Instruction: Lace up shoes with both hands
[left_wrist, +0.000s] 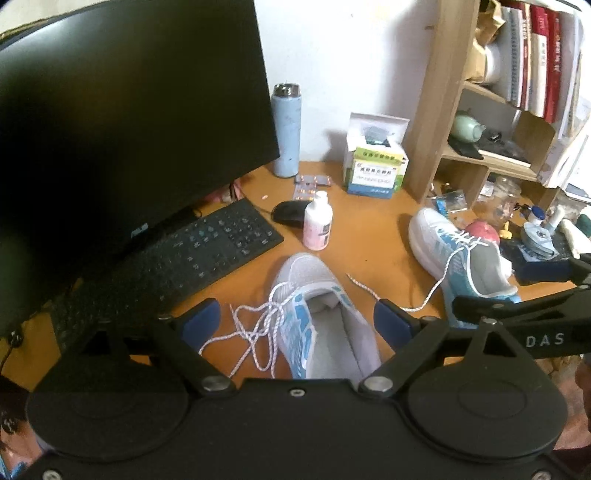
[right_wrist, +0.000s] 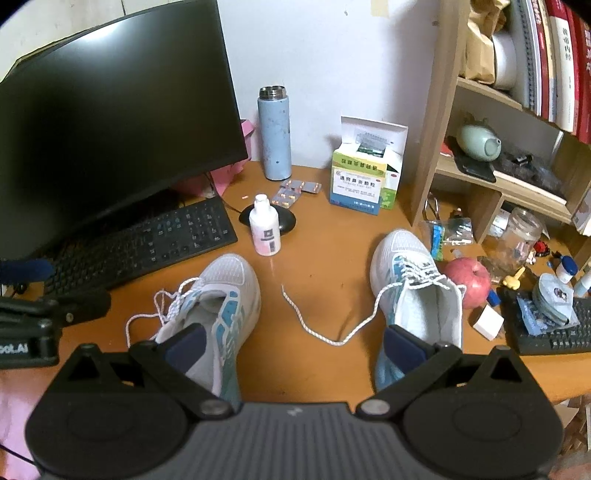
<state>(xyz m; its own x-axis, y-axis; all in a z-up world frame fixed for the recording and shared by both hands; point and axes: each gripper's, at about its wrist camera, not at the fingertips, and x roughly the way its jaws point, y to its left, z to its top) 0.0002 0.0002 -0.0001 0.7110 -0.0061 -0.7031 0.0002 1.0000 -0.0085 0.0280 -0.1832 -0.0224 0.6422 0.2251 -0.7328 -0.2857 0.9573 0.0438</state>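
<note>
Two white-and-blue sneakers stand on the orange desk, toes pointing away. The left shoe (left_wrist: 317, 314) (right_wrist: 218, 295) has a loose tangle of white lace (left_wrist: 255, 328) spilling to its left. The right shoe (left_wrist: 461, 254) (right_wrist: 413, 291) is laced near the toe, and one long lace end (right_wrist: 314, 325) trails across the desk between the shoes. My left gripper (left_wrist: 297, 317) is open and empty, hovering above the left shoe. My right gripper (right_wrist: 291, 347) is open and empty, above the gap between the shoes. Each gripper shows at the edge of the other's view.
A monitor (right_wrist: 110, 122) and keyboard (right_wrist: 140, 247) fill the left. A mouse (right_wrist: 284, 221), white bottle (right_wrist: 264, 229), blue flask (right_wrist: 275, 133), pill strips and medicine boxes (right_wrist: 358, 184) lie behind the shoes. A shelf (right_wrist: 436, 110), apple (right_wrist: 469, 277), jar and second keyboard crowd the right.
</note>
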